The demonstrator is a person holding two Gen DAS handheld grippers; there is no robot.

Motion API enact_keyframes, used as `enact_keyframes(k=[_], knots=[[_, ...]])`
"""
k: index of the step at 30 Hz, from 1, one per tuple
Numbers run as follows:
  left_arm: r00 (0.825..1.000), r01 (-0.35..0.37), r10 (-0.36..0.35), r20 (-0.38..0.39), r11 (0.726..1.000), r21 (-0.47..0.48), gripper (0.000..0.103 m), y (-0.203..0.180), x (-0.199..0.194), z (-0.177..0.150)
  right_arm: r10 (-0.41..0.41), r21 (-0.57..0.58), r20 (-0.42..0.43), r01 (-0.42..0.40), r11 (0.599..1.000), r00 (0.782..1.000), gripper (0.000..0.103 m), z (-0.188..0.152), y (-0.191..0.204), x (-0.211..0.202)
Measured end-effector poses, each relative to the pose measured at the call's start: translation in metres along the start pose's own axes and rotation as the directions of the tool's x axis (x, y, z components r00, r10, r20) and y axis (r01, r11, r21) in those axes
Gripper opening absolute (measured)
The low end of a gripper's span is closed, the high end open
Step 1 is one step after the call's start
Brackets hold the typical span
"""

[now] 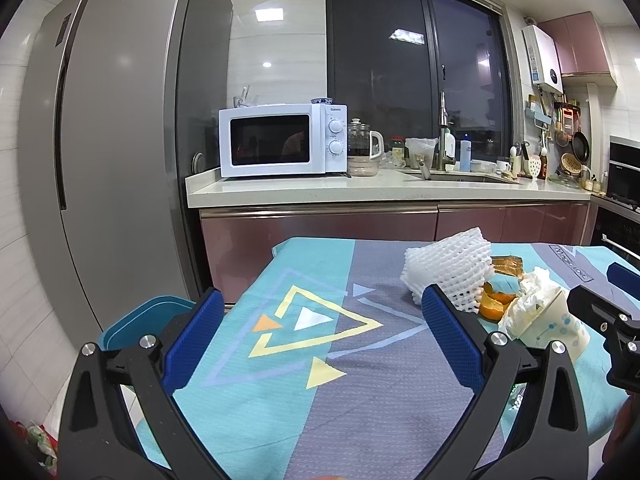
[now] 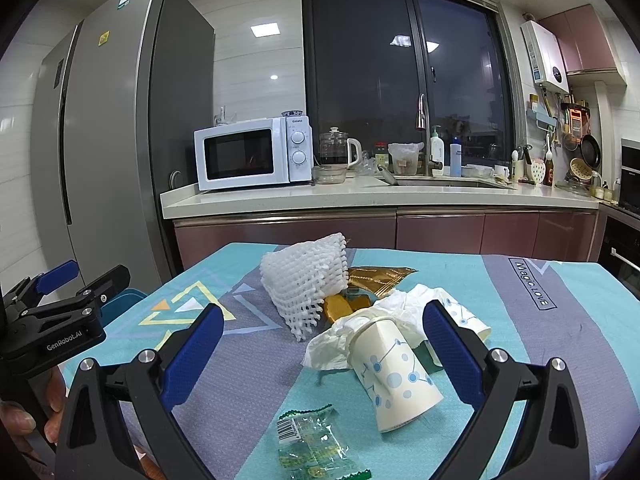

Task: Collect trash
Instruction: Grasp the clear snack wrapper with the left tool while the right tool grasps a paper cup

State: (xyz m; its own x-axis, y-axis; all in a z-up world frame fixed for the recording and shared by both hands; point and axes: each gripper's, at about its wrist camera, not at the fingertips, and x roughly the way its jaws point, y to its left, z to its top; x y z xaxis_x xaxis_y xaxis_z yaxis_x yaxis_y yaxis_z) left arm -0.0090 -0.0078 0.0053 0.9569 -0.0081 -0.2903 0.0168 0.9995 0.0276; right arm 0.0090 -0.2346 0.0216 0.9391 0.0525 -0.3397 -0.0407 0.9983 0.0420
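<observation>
Trash lies in a pile on the patterned tablecloth (image 2: 520, 320): a white foam fruit net (image 2: 306, 280), a gold wrapper (image 2: 380, 278), orange peel (image 2: 340, 306), crumpled tissue (image 2: 384, 312), a paper cup (image 2: 394, 376) on its side with a second cup (image 2: 466, 316) behind it, and a green clear wrapper (image 2: 316, 446) nearest me. My right gripper (image 2: 320, 354) is open above the pile, the cup between its fingers but untouched. My left gripper (image 1: 320, 340) is open over bare cloth, left of the foam net (image 1: 448, 270), peel (image 1: 494, 306) and cup (image 1: 556, 326).
A teal bin (image 1: 136, 322) stands off the table's left edge, beside a tall grey fridge (image 1: 116, 140). Behind the table runs a counter (image 1: 360, 190) with a microwave (image 1: 280, 140), kettle and sink. A hand (image 2: 28, 420) holds the left gripper (image 2: 60, 304).
</observation>
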Motion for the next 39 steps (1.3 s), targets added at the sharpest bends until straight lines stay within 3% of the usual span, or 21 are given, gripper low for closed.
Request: enact_keyframes(k=[8,13,17,22,29,33,36,39], knots=[[0.999,0.031,-0.031,-0.032,0.999,0.011,0.097,-0.008,0.009,-0.003,0.001,0.014,-0.024,-0.001,1.0,1.0,0.096,-0.003,-0.009,0.006],[0.992,0.103,-0.101,-0.081,0.994,0.021,0.097,-0.018,0.022,-0.005,-0.004,0.04,-0.063,0.007,0.999,0.998,0.096,-0.01,-0.023,0.012],[0.978,0.175,-0.168,-0.126,0.984,0.045,0.097,-0.033,0.036,-0.006,-0.01,0.061,-0.093,0.016,0.998,0.996,0.096,-0.016,-0.034,0.016],[0.94,0.291,-0.27,-0.208,0.954,0.074,0.097,-0.062,0.059,-0.009,-0.001,0.089,-0.142,0.014,0.996,0.99,0.092,-0.025,-0.048,0.024],[0.859,0.442,-0.395,-0.325,0.893,0.083,0.088,-0.099,0.076,-0.029,0.024,0.102,-0.218,-0.002,0.995,0.976,0.062,-0.036,-0.063,0.037],[0.781,0.556,-0.492,-0.386,0.828,0.07,0.085,-0.113,0.074,-0.038,0.046,0.12,-0.243,-0.017,0.993,0.969,0.044,-0.041,-0.07,0.04],[0.71,0.638,-0.559,-0.428,0.768,0.057,0.083,-0.123,0.071,-0.045,0.076,0.152,-0.244,-0.039,0.988,0.967,0.042,-0.043,-0.078,0.039],[0.659,0.687,-0.589,-0.468,0.725,0.053,0.08,-0.135,0.07,-0.051,0.087,0.169,-0.24,-0.046,0.985,0.967,0.04,-0.043,-0.083,0.036]])
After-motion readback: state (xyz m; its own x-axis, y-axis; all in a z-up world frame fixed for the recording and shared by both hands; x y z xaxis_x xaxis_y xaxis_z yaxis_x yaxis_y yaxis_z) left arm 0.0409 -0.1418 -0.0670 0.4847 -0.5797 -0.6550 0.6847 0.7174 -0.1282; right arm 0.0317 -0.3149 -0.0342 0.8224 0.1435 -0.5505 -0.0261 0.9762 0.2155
